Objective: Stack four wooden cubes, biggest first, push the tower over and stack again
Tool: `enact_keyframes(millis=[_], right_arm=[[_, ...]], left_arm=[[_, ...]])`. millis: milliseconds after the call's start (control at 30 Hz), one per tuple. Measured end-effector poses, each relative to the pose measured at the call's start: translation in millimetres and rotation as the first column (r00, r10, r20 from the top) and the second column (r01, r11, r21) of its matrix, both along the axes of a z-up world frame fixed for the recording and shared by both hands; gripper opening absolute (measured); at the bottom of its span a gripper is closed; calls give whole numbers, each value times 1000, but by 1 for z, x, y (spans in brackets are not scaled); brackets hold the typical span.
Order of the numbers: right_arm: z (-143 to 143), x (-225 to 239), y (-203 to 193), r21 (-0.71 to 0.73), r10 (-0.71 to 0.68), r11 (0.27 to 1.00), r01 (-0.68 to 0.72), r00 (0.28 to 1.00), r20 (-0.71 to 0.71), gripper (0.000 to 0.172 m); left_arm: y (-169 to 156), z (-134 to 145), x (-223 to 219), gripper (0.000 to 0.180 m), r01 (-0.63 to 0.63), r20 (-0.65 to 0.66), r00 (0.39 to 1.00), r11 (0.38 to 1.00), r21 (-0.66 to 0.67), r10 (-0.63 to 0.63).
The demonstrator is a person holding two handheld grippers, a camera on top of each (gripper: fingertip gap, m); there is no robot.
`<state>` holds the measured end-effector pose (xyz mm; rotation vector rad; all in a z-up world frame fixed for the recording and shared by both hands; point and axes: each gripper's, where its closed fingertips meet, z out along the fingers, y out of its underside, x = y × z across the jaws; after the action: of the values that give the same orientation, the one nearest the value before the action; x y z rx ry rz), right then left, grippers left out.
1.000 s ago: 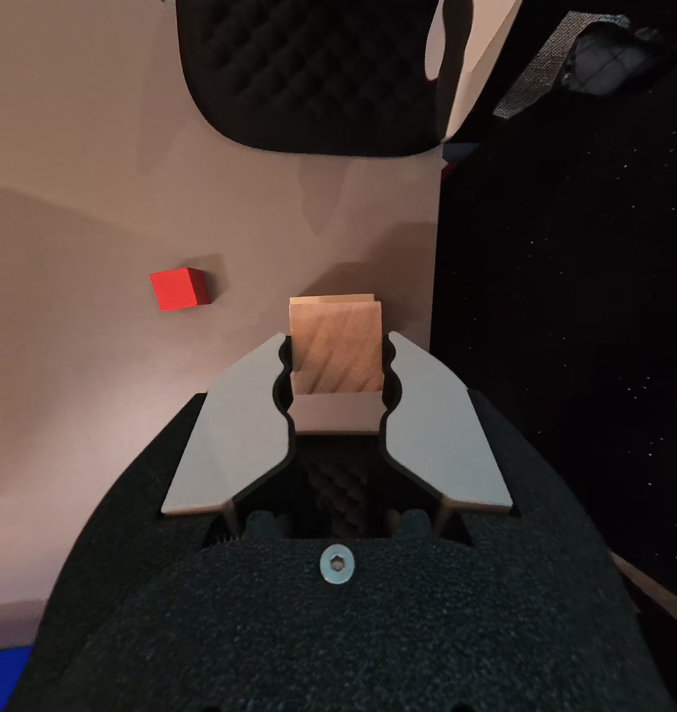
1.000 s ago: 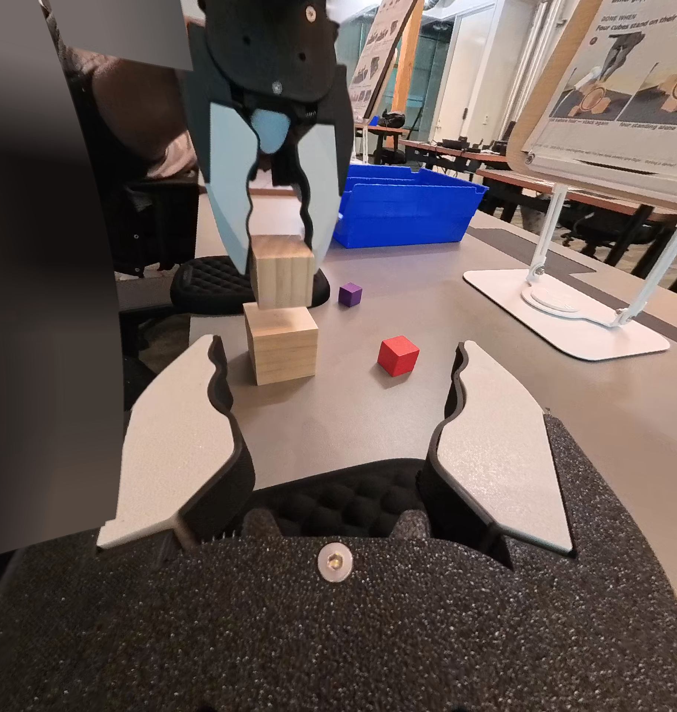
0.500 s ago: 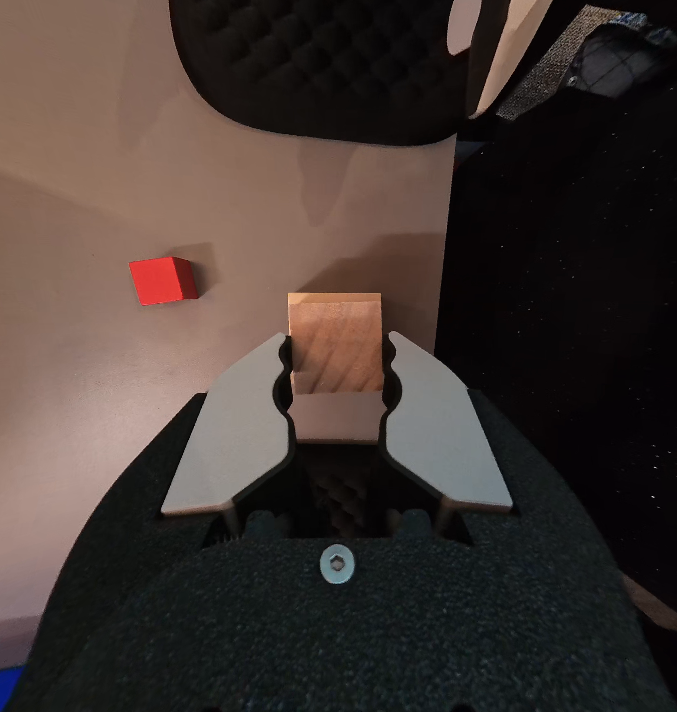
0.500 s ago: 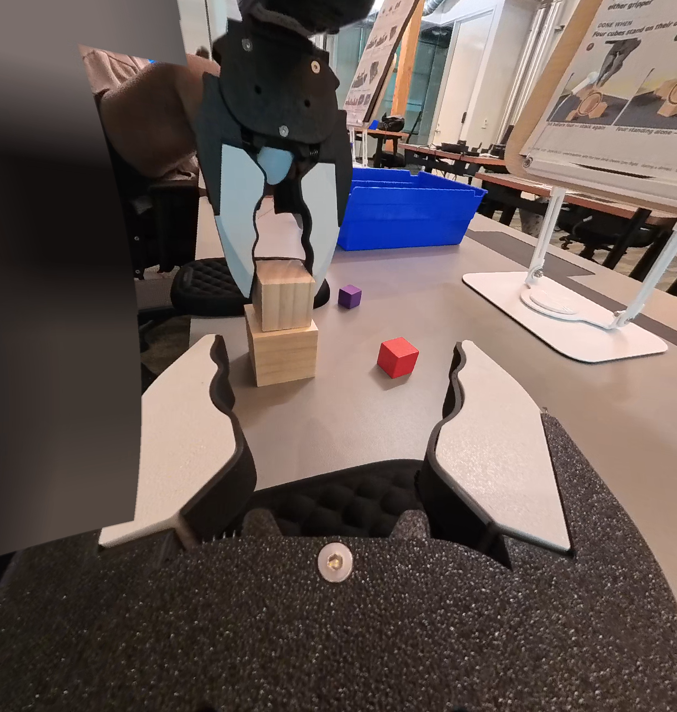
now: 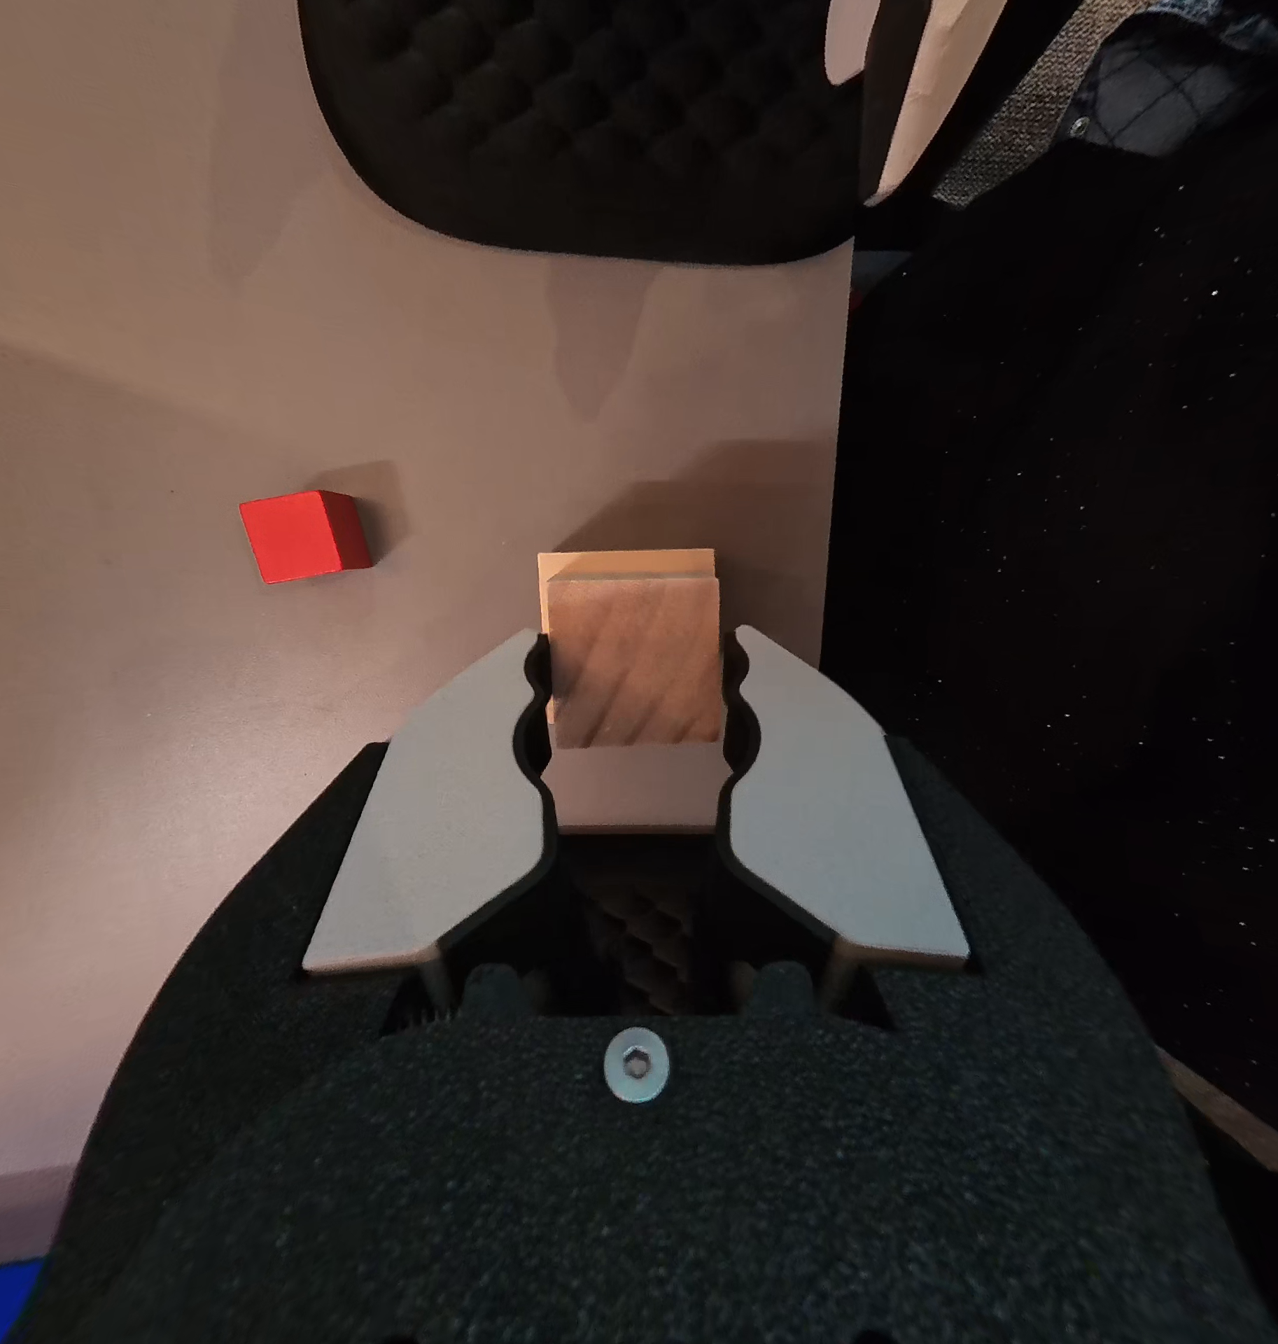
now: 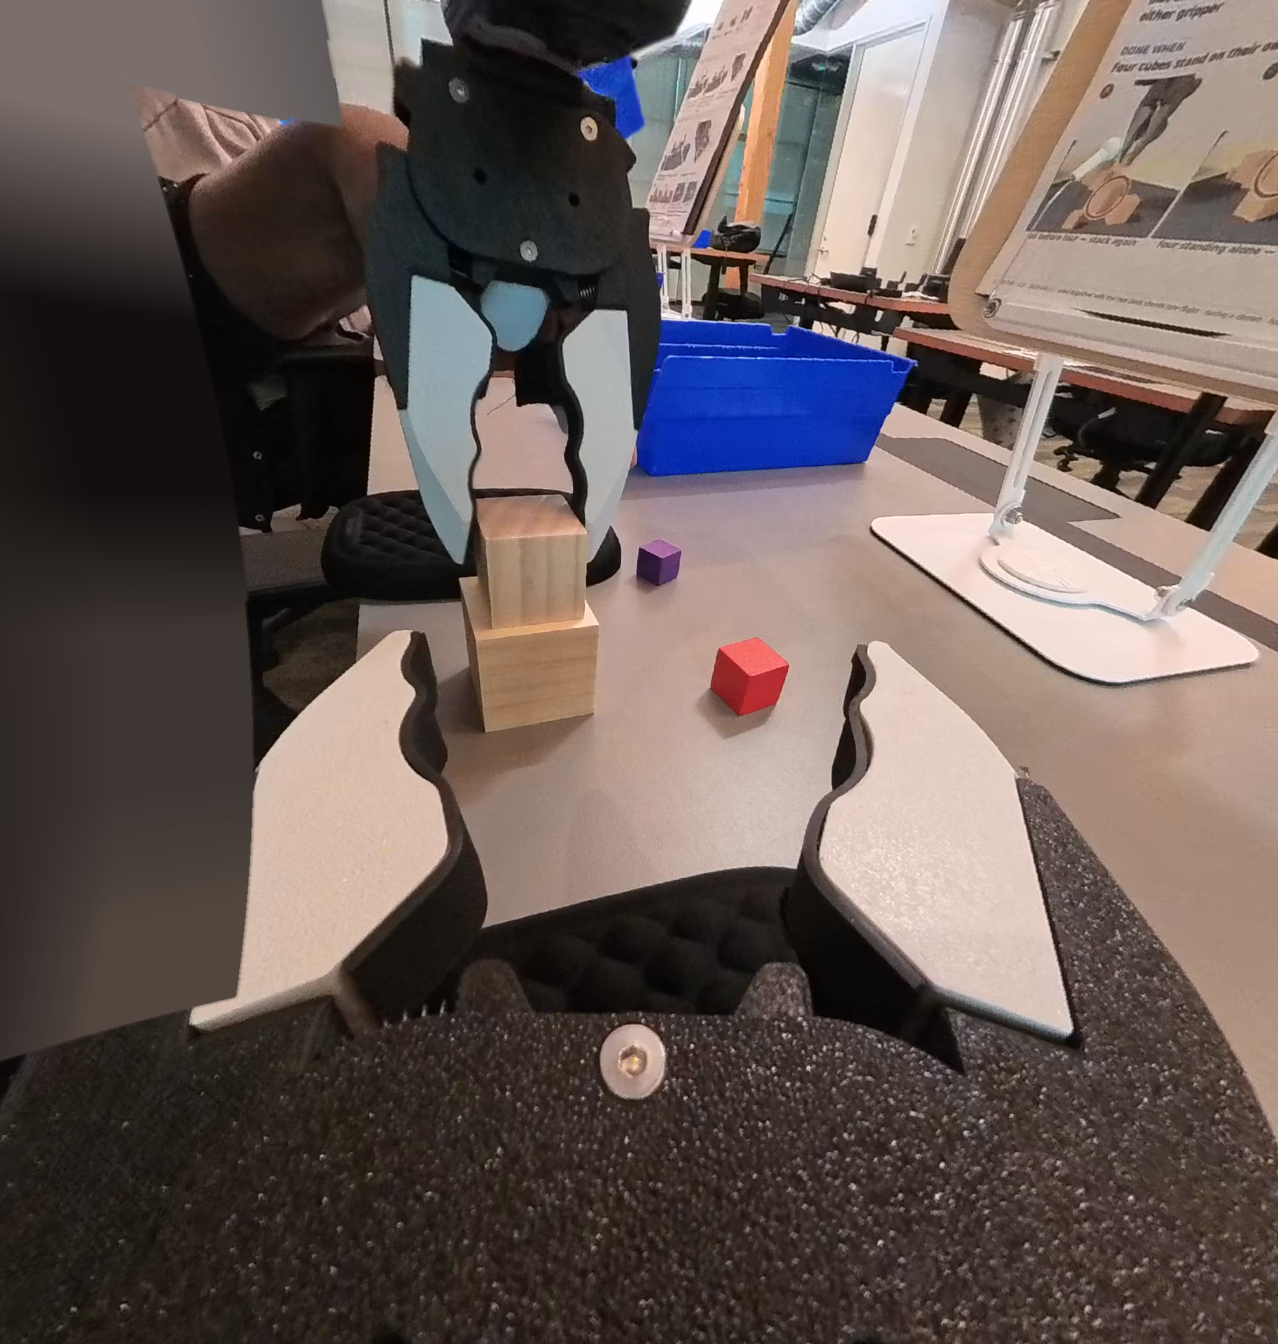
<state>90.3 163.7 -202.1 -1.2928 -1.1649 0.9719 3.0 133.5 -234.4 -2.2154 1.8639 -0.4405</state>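
My left gripper points down and is shut on a small wooden cube. That cube rests on a larger wooden cube, a little off centre. The right wrist view shows the same: the left gripper grips the top of the small cube, which sits on the larger cube near the table's left edge. A red cube lies on the table to the right of the stack and shows in the left wrist view. My right gripper is wide open and empty, low in front of the stack.
A purple cube lies behind the red one. A blue bin stands at the back. A white stand base is on the right. A black quilted pad lies behind the stack. The table edge runs close beside the stack. The grippers' ends are close to 11 centimetres from one another.
My left gripper has come down with the small wooden cube, from just above the larger cube to resting on it. The right gripper has stayed open and nearly still.
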Motion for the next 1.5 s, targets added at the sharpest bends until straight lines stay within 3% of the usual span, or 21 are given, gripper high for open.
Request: enact_keyframes(millis=[533, 633, 800, 900, 967, 1100, 1267, 1500], right_arm=[[0, 0, 0, 1, -1, 1000, 1, 1000, -3, 104], [0, 0, 0, 2, -1, 1000, 1, 1000, -4, 104], [1, 0, 0, 6, -1, 1000, 1, 1000, -4, 104], [1, 0, 0, 5, -1, 1000, 1, 1000, -4, 104], [1, 0, 0, 6, -1, 1000, 1, 1000, -3, 104], [0, 0, 0, 5, -2, 1000, 2, 1000, -2, 103], [1, 1, 0, 2, -1, 1000, 1, 1000, -8, 103], [2, 1, 0, 3, 0, 1000, 0, 1000, -16, 102]], left_arm=[[0, 0, 1, 46, -5, 1, 1000, 1000, 0, 5], [1, 2, 1, 66, -14, 13, 1000, 1000, -9, 14], [10, 38, 7, 78, -46, 182, 981, 995, -90, 62], [53, 56, 4, 70, -203, 287, 936, 979, -29, 203], [78, 45, -1, 63, -270, 274, 926, 963, -6, 261], [100, -1, -1, 57, -266, 185, 945, 963, -46, 270], [113, -39, 5, 56, -229, 138, 964, 973, -17, 229], [110, -55, 13, 55, -158, 115, 981, 987, 5, 156]])
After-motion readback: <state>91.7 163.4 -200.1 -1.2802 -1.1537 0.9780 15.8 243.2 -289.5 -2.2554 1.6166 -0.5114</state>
